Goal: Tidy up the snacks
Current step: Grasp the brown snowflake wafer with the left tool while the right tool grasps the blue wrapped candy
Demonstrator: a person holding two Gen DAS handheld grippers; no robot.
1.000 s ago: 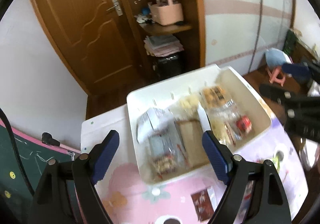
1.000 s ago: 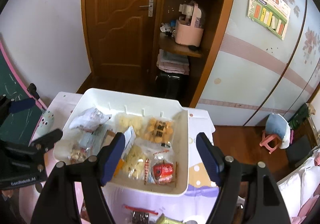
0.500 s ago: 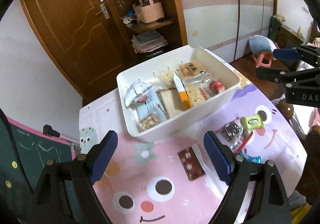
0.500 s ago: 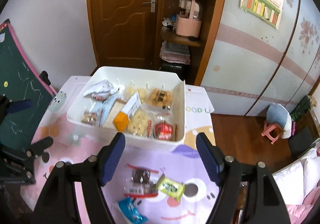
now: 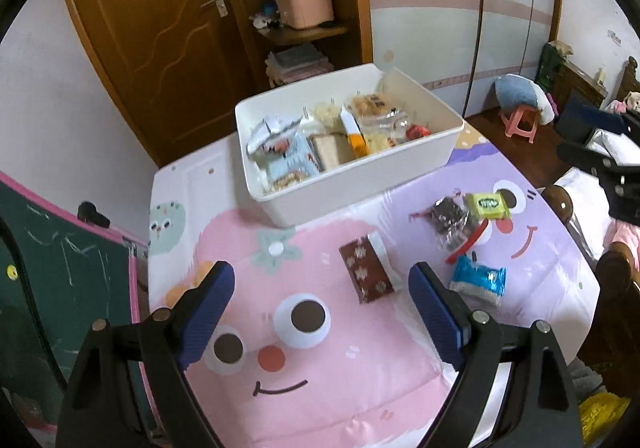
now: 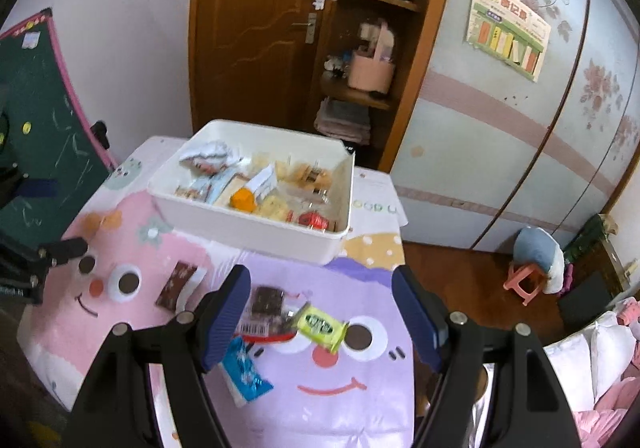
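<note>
Between picks, by the look of it: white bin at the far edge of the counter already well stocked with packets, four loose snacks not yet gathered. Left claw spread wide and empty, hanging over the pink cartoon face on the mat, with the brown flower-print packet lying just ahead between its blue pads. Right claw likewise spread and holding nothing, poised above the purple half near the counter's right edge, over the dark chocolate packet and the yellow-green candy, which lie touching; blue wrapper just under its left finger, nearer the front edge. Next move, probably: lower either claw onto the packet under it, straddle across the narrow side, and pinch low enough that a flat wrapper does not slip out; for the right side, single out one piece from the touching pair. Compared with a second ago: both claws then directly above the bin, contents filling the view; now pulled back toward the front of the counter, with the loose snacks in sight; bin itself unmoved, left jaws a shade wider.
</note>
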